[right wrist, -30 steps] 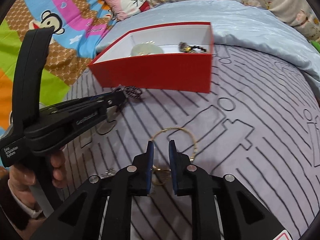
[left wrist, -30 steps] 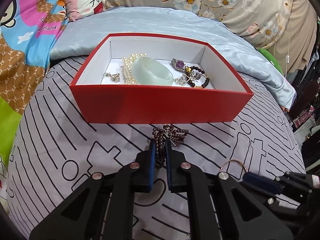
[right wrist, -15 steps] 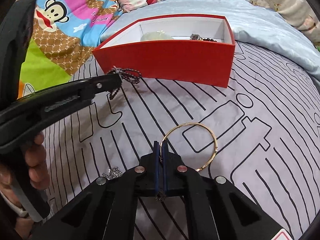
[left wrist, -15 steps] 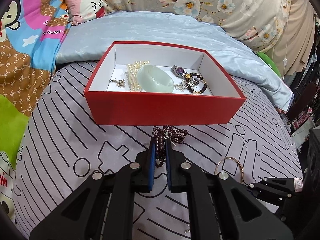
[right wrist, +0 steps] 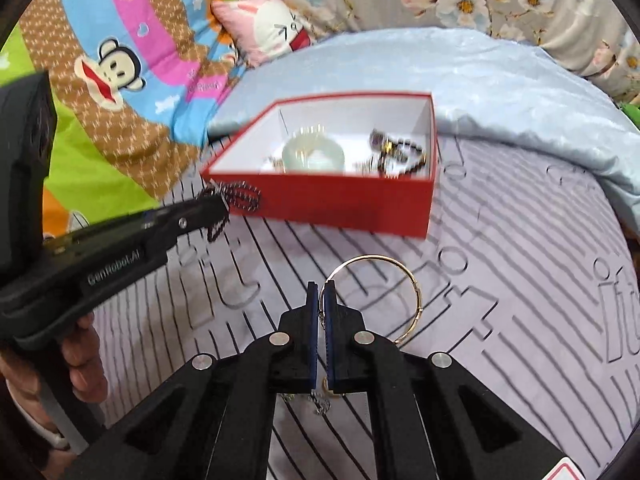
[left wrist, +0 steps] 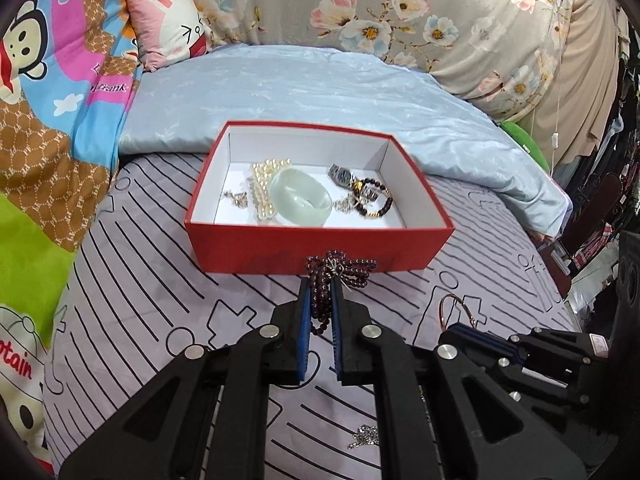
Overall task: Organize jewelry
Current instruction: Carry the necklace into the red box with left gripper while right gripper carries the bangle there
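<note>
My left gripper is shut on a dark purple bead bracelet, whose loops hang in front of the red box. My right gripper is shut on a thin gold bangle, held above the striped sheet to the right of the left one. The box holds a pale jade bangle, a pearl strand, a watch, a dark bead bracelet and a small silver piece. In the right wrist view the left gripper carries the beads beside the box's near corner.
A small silver chain lies on the grey striped sheet below the left gripper. A light blue quilt lies folded behind the box. A cartoon blanket and a pink pillow lie left; floral bedding lies behind.
My right gripper closed on the gold bangle and lifted it off the sheet. My left gripper rose with the purple beads, and the box now looks farther away.
</note>
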`<action>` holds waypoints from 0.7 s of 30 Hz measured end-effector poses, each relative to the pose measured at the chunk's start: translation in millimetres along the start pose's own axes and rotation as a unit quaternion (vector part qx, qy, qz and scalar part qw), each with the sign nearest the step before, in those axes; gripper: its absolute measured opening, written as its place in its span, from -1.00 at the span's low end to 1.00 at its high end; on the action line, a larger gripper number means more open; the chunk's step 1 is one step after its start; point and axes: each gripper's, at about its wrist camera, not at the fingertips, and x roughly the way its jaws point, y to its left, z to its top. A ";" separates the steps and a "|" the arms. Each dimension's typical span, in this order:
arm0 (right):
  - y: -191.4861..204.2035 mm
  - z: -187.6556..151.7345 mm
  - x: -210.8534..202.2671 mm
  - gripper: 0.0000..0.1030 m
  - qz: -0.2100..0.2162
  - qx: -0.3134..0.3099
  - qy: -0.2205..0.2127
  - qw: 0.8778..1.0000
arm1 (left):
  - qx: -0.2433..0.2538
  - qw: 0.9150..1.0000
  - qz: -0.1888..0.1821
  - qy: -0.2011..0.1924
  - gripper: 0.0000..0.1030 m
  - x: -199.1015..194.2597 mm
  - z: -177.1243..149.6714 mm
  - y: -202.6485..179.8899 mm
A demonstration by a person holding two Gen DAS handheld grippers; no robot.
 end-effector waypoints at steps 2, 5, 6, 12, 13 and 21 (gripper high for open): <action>-1.6 10.2 -9.1 -0.95 0.005 0.001 -0.012 1.000 | 0.001 1.000 -0.001 -0.009 -0.84 -7.2 6.3 -0.8; -4.0 27.8 -19.4 -0.95 0.014 0.001 -0.028 1.000 | -0.001 1.000 -0.003 -0.021 -0.84 -16.1 17.7 0.1; -4.2 33.9 -22.6 -0.95 0.015 -0.001 -0.034 0.999 | 0.000 1.000 -0.003 -0.026 -0.84 -18.5 22.1 0.3; -5.8 79.0 -27.7 -0.95 0.017 -0.011 -0.064 0.998 | 0.006 0.999 0.012 -0.051 -0.84 -17.6 54.8 3.6; -7.2 86.0 -25.8 -0.95 0.020 -0.009 -0.066 0.998 | 0.006 0.998 0.016 -0.054 -0.84 -14.2 62.1 5.4; -15.0 136.7 12.5 -0.95 0.023 -0.007 -0.062 0.998 | -0.007 0.998 0.020 -0.052 -0.84 24.7 105.0 24.2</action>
